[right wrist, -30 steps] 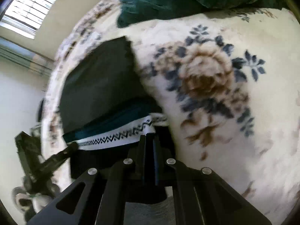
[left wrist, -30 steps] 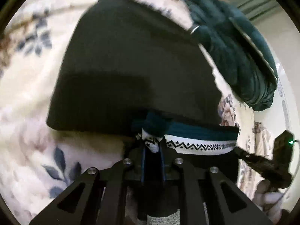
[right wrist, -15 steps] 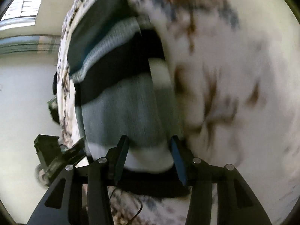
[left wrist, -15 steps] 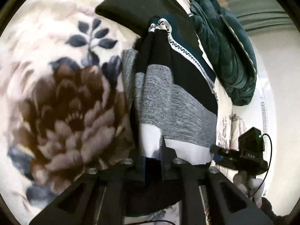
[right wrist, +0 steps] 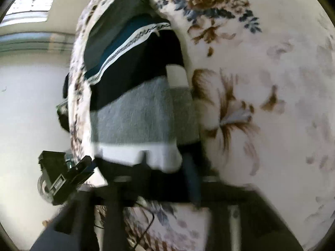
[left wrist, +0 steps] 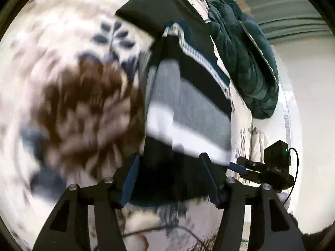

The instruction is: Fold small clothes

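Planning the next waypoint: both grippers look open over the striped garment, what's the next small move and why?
Probably back both grippers off. The left gripper and right gripper are open, and the striped black, grey and white knit garment already lies folded on the floral blanket, so nothing is left to hold.

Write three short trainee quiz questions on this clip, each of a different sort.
1. True or false: the left tongs stand open.
2. Which lies under the far end of the striped sweater: A dark folded cloth, B a towel, C a pillow?
3. Fill in: the clothes lie on a ____ blanket.

Key: 1 true; 2 A; 3 flowered.
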